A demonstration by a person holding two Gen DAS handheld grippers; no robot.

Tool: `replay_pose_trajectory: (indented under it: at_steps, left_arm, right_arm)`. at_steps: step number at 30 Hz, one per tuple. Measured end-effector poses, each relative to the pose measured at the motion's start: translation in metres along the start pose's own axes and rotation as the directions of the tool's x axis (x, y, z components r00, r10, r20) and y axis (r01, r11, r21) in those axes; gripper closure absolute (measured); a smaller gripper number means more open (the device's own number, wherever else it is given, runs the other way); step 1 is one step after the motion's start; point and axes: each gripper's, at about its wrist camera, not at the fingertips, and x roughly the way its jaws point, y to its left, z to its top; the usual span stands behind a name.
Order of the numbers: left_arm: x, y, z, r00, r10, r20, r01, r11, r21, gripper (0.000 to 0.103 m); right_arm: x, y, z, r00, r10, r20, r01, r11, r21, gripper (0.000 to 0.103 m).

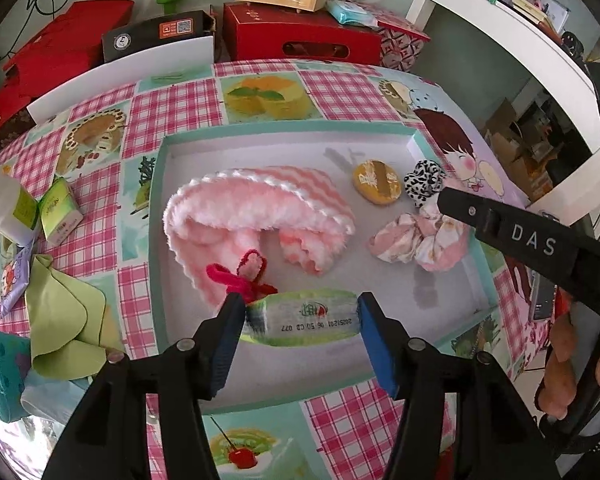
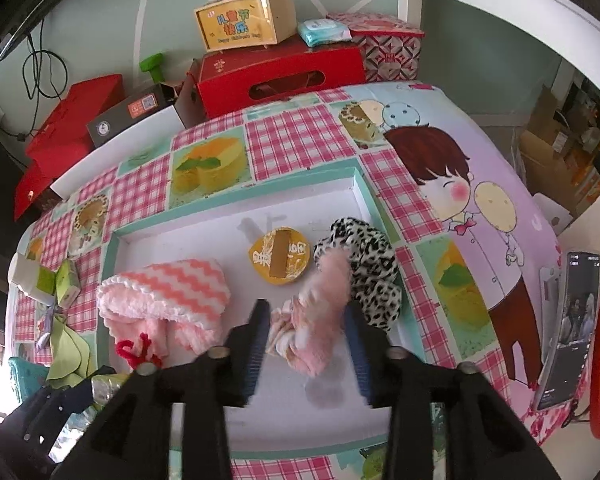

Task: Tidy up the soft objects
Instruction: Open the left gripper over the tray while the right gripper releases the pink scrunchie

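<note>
A shallow white tray with a teal rim (image 1: 284, 136) (image 2: 236, 196) lies on the checked tablecloth. It holds a folded pink towel (image 1: 260, 208) (image 2: 168, 288), a red pipe-cleaner bow (image 1: 244, 276), a yellow round pad (image 1: 377, 186) and a black-and-white scrunchie (image 2: 364, 264). My left gripper (image 1: 302, 322) stands open at the tray's near edge. A green-and-white tissue pack (image 1: 300, 320) lies between its blue pads. My right gripper (image 2: 306, 312) is open over the tray's right side. A fluffy pink scrunchie (image 2: 316, 320) (image 1: 420, 240) lies loose and blurred between its pads.
A green cloth (image 1: 64, 320), two small green boxes (image 1: 58, 216) and a white bottle (image 1: 4, 204) lie left of the tray. Red boxes (image 1: 300, 36) stack behind the table. A phone (image 2: 568, 328) stands at the right edge beside a red chair back.
</note>
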Motion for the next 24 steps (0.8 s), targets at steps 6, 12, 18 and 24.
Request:
replay_pose_trajectory:
  at_steps: [6, 12, 18, 24]
  left_arm:
    - [-0.005, -0.004, 0.0, 1.0, -0.02, 0.005, 0.02, 1.0, 0.009, 0.04]
    - [-0.01, -0.001, 0.001, 1.0, -0.019, 0.022, 0.019, 1.0, -0.003, 0.04]
    - [-0.014, 0.009, 0.003, 0.999, 0.016, 0.044, -0.014, 0.999, -0.033, 0.04]
    - [-0.015, 0.027, 0.007, 0.997, 0.054, 0.051, -0.049, 0.996, -0.08, 0.04]
  right_arm:
    - [-0.007, 0.001, 0.002, 1.0, 0.008, 0.021, -0.008, 1.0, 0.001, 0.052]
    - [-0.009, 0.001, 0.003, 1.0, 0.008, 0.027, -0.008, 1.0, 0.002, 0.052]
    - [-0.009, 0.002, 0.002, 1.0, 0.009, 0.026, -0.008, 1.0, -0.005, 0.052]
    - [-0.006, 0.004, 0.002, 1.0, -0.008, 0.022, 0.009, 1.0, -0.016, 0.033]
